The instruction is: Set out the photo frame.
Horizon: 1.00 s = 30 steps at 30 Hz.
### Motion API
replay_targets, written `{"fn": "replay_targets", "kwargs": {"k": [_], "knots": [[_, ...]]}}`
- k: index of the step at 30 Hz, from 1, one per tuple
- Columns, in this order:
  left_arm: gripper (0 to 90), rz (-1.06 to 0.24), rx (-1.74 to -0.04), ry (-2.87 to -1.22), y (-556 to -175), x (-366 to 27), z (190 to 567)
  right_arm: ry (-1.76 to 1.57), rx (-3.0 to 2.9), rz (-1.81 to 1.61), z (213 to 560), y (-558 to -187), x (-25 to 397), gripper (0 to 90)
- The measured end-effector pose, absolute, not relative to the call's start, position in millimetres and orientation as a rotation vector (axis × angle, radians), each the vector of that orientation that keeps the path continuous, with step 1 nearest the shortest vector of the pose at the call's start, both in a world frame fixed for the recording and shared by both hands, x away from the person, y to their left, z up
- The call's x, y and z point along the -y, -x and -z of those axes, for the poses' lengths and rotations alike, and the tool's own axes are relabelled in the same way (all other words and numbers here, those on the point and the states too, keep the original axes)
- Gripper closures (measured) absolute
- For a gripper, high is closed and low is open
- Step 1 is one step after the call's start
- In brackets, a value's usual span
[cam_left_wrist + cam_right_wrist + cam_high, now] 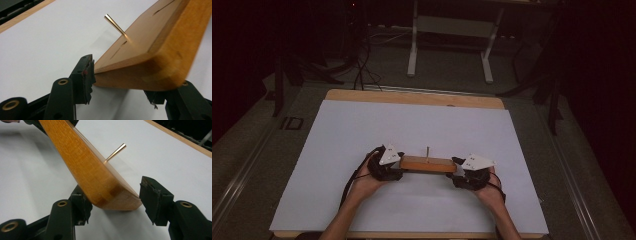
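the left gripper [398, 166] has its jaws pressed against both sides of one end of the wooden block [428, 164], clamped on it in the left gripper view. the right gripper [458, 170] sits at the block's other end; in the right gripper view one jaw touches the wood while the other stands just off it, so its jaws are apart. a thin brass pin [427, 154] rises from the block's top, pointing to 12 o'clock. the block lies at about 6 o'clock on the white sheet [362, 130] covering the table [412, 97].
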<state>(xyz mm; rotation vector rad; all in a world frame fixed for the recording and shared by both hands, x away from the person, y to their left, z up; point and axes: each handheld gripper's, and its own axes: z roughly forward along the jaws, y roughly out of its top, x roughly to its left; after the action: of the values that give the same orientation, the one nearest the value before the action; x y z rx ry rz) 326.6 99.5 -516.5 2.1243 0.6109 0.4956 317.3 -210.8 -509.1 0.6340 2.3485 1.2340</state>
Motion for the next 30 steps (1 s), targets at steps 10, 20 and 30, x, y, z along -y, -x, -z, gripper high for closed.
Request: {"fn": "replay_targets", "kwargs": {"k": [10,20,30], "knots": [[46.6,-0.485,-0.629,-2.132,-334,-99,521,-0.644,-2.392,-1.258,517,-332,203,46.0],[44.3,-0.48,-0.573,-2.12,-333,-92,515,-0.656,-2.393,-1.291,519,-335,206,45.9],[46.5,-0.511,-0.56,-2.128,-332,-91,515,-0.667,-2.396,-1.304,518,-336,207,45.7]]}}
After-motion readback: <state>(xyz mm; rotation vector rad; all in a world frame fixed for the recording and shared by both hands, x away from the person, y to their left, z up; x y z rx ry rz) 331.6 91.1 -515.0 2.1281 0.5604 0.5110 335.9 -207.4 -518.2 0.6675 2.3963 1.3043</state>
